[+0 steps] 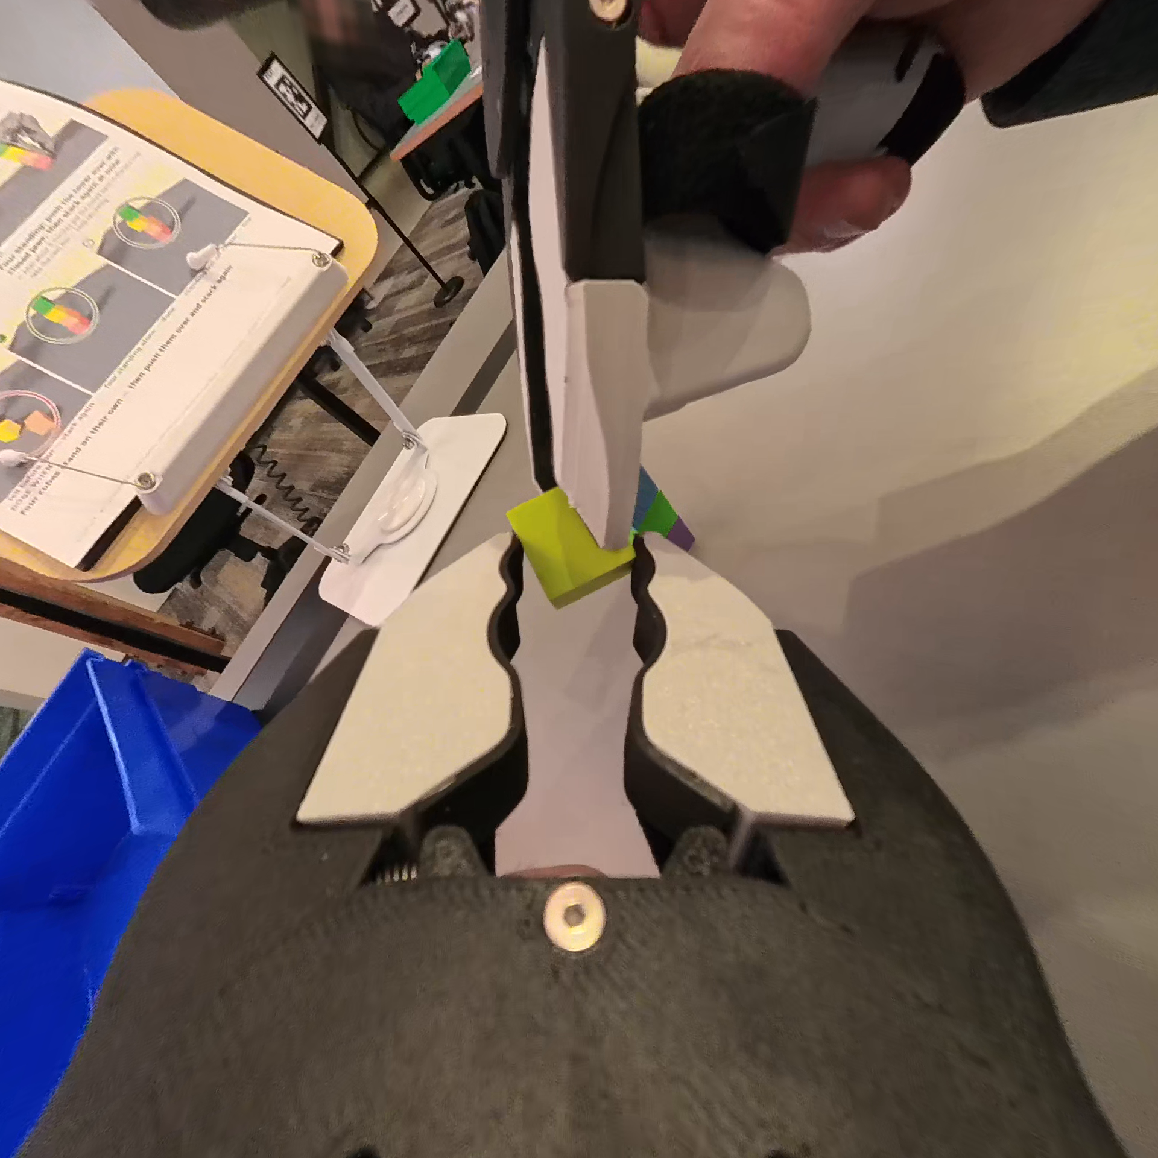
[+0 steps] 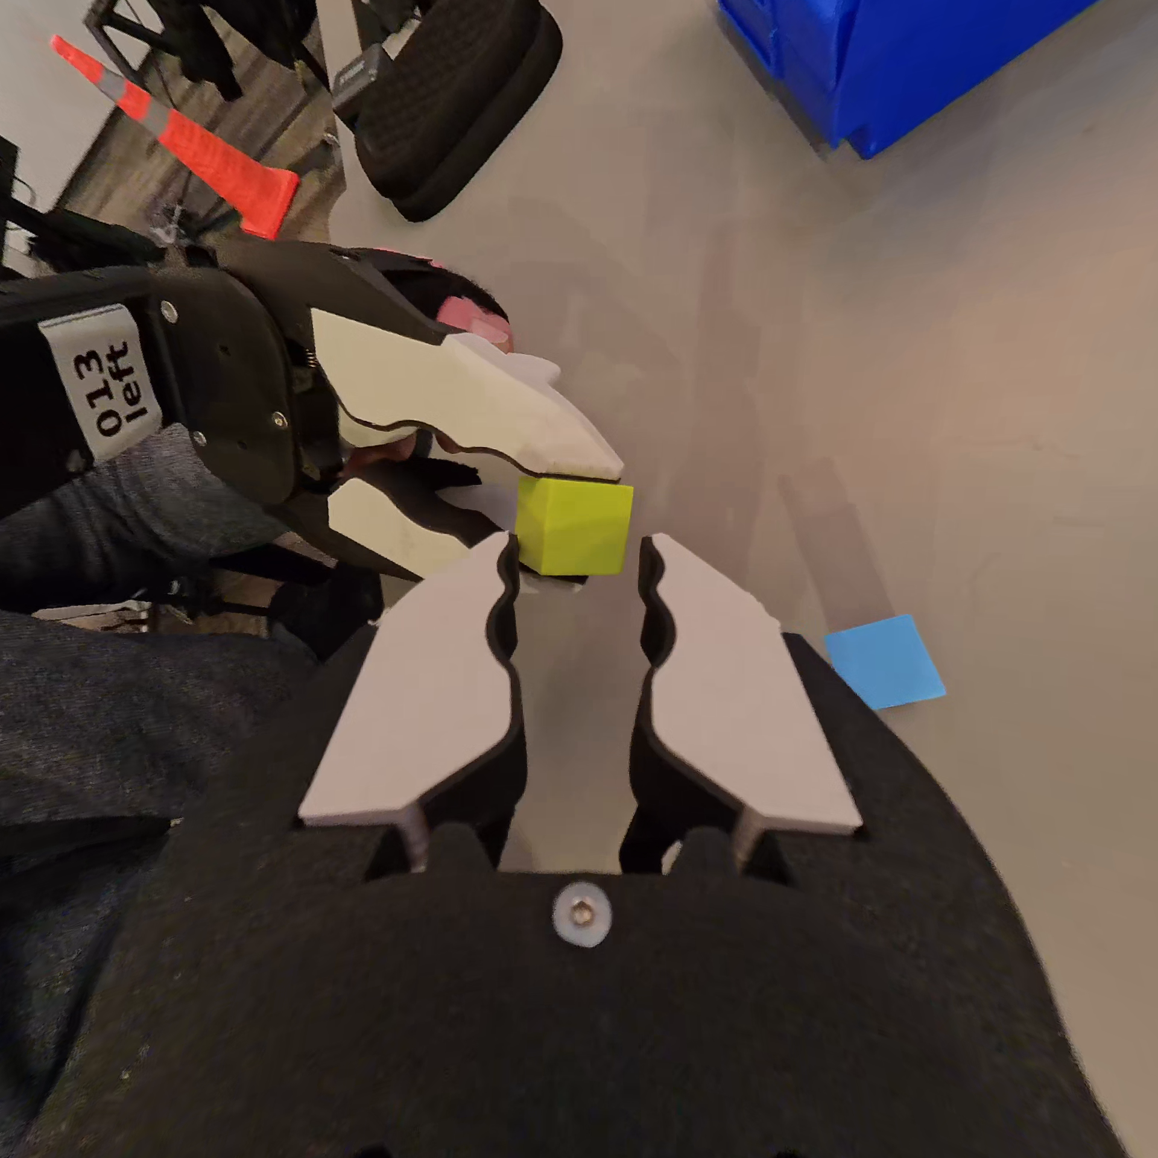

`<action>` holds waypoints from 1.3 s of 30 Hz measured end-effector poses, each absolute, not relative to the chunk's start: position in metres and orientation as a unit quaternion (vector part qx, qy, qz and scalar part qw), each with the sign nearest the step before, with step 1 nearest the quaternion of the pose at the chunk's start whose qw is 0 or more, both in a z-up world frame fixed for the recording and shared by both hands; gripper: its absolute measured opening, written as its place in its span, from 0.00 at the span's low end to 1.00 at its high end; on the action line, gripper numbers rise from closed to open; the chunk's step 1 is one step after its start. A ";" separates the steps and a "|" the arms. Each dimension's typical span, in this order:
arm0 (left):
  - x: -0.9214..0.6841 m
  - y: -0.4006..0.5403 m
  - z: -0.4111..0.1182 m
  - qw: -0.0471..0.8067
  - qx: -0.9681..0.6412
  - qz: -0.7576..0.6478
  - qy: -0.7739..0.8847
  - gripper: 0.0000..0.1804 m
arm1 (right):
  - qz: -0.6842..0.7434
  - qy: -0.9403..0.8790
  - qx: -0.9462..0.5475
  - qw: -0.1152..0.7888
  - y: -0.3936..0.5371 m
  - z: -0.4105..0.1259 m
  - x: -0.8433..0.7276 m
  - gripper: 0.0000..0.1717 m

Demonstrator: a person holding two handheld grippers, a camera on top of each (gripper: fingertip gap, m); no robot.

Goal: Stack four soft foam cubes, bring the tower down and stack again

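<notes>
I am watching the left gripper point(image 2: 567, 526) pinching a lime-green soft foam cube point(image 2: 573, 529) – its upper white finger is lying flat along the cube's top face, and its lower finger is pressing from beneath, mostly hidden by my own near finger. The cube is hanging above the grey table point(image 2: 877, 313), not resting on it. The right gripper point(image 2: 579, 551) is standing with its jaws spread: the left pad is touching or almost touching the cube's corner, while the right pad is standing clear of the cube with table showing between them.

In the left wrist view the lime cube point(image 1: 567, 551) is sitting at the left gripper's point(image 1: 576, 558) fingertips, with one white finger of the right gripper coming down from above onto it. Behind that finger a blue, green and purple run of foam cubes point(image 1: 661, 517) is showing on the table. In the right wrist view a light-blue foam cube point(image 2: 883, 661) is lying on the table just beside the right gripper.

As for writing: a grey label with printed characters is wrapping the left gripper's black body, and a white instruction sheet on a white clipboard stand point(image 1: 175, 351) is carrying pictures of cube stacks and lines of text. A blue plastic bin point(image 1: 94, 814) is sitting at the table's edge – no lettering showing on it.
</notes>
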State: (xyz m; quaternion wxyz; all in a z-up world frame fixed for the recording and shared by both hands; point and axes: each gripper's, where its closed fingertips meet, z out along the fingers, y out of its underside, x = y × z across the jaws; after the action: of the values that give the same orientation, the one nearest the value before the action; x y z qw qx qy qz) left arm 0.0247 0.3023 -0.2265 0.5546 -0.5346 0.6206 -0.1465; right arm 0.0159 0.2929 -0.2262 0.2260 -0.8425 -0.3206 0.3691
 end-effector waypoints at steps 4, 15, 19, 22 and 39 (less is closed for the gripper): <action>0.025 0.303 -0.225 0.562 -0.532 -0.147 0.617 0.18 | 0.396 -0.311 -0.836 0.218 0.291 -0.224 0.014 0.18; 0.012 0.320 -0.226 0.559 -0.565 -0.159 0.585 0.30 | 0.329 -0.334 -0.843 0.266 0.306 -0.207 0.041 0.17; -0.010 0.348 -0.260 0.512 -0.629 -0.143 0.567 0.20 | 0.200 -0.389 -0.853 0.286 0.317 -0.208 0.080 0.17; -0.026 0.366 -0.289 0.469 -0.678 -0.123 0.553 0.16 | 0.119 -0.459 -0.840 0.265 0.316 -0.222 0.093 0.17; -0.037 0.377 -0.336 0.380 -0.744 -0.115 0.537 0.26 | 0.039 -0.553 -0.808 0.198 0.329 -0.261 0.096 0.17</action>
State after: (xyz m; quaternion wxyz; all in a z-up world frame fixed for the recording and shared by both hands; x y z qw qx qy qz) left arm -0.0374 0.3770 -0.3364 0.3802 -0.7441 0.5372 -0.1148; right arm 0.0961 0.3287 -0.2608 0.1980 -0.8084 -0.5530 0.0389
